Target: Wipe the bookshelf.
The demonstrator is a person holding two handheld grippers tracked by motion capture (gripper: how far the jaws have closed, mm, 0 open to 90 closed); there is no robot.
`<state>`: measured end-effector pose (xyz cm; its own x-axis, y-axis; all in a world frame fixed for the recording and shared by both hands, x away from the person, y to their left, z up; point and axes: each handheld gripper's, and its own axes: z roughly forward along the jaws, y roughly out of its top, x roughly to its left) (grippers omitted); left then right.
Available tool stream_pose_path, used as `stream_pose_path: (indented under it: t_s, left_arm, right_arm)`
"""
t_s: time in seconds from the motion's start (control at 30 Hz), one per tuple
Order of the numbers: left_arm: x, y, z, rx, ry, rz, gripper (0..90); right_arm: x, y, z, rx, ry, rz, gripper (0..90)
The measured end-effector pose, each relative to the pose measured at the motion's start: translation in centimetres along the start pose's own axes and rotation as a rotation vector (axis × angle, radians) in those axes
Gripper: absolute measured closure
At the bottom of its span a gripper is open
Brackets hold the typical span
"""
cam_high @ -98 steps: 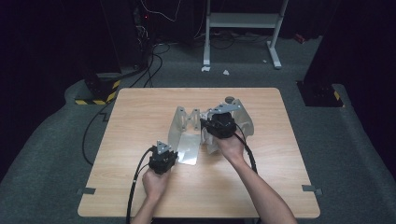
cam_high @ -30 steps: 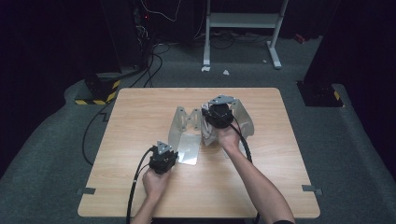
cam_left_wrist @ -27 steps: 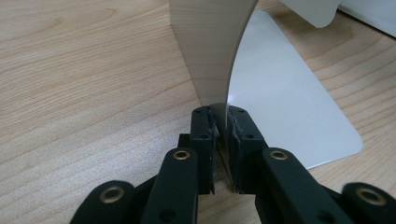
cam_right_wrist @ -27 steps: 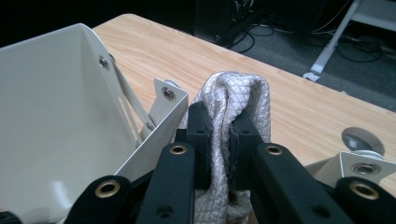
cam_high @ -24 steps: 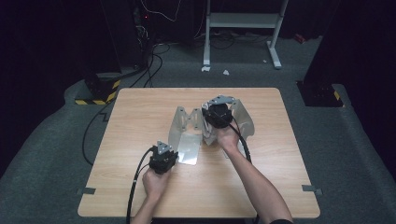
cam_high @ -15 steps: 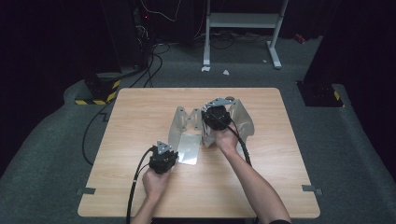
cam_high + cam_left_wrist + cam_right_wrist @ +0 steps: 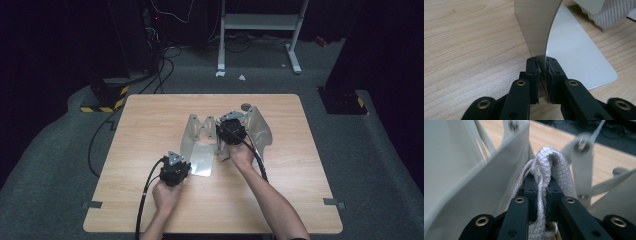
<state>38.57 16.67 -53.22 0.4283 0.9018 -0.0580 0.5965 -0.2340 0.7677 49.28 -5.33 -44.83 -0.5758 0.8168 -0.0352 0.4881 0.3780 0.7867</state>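
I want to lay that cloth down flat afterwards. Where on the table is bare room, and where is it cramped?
Bare wood lies along the table's left side and far-left corner, the right strip past the metal rack, and the near edge between the forearms. The middle is crowded: the rack's plates, the right tool gripping the white cloth, and the left tool clamping the rack's base plate.

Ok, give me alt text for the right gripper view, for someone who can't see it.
The right gripper is shut on a fold of white quilted cloth, held between the pale panels of a metal rack. Wooden table shows beyond.
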Motion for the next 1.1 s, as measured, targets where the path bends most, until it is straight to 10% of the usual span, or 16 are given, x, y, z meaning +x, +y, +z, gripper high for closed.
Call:
stream_pose_path:
  t_s: [0.5, 1.1]
  left_arm:
    - [0.0, 0.0, 0.0, -0.002, 0.001, -0.002, 80.9]
    - [0.0, 0.0, 0.0, -0.004, -0.002, -0.005, 80.9]
  right_arm:
    - [0.4, 1.4, -2.1, -0.086, 0.034, -0.002, 82.9]
    - [0.4, -1.7, 1.5, 0.056, -0.071, -0.026, 83.2]
